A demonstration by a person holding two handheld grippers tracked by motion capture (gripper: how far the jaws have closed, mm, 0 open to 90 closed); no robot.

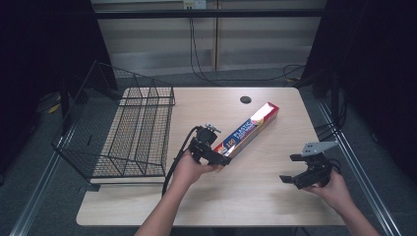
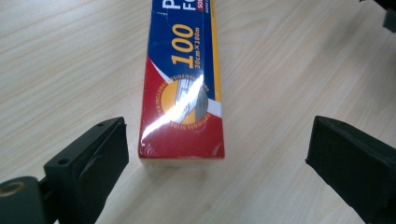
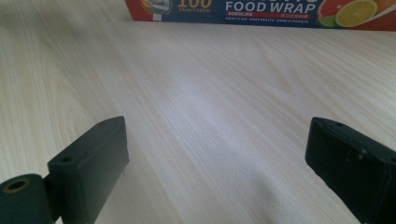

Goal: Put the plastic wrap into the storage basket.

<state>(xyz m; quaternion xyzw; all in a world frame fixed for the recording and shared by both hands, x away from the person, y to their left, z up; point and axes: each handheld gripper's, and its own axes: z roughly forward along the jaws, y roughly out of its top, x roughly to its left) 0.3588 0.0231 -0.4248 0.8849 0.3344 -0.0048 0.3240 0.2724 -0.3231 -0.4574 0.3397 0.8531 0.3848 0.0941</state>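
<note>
Box: a long, narrow carton of plastic food wrap (image 1: 248, 130), glossy printed card in blue, red and yellow with citrus fruit at one end; it lies flat and slantwise near the middle of the counter.
Counter: pale wood-grain laminate (image 1: 255, 191), rectangular with rounded corners, a round dark cable hole (image 1: 245, 100) near its far edge.
Left tool: black and blocky (image 1: 215, 153), held in the left hand (image 1: 188, 169) at the box's near end; its jaws stand wide apart, one on each side of that end. In the left gripper view the box (image 2: 183, 100) sits nearer the left jaw, not touching it as far as can be told.
Right tool: black, with a grey three-cornered plate on top (image 1: 294, 168), held in the right hand (image 1: 334, 189) over bare counter, well apart from the box; jaws spread wide, nothing between them.
Basket: black wire mesh (image 1: 123, 137), boxy with tall sides, on the counter's left edge.
</note>
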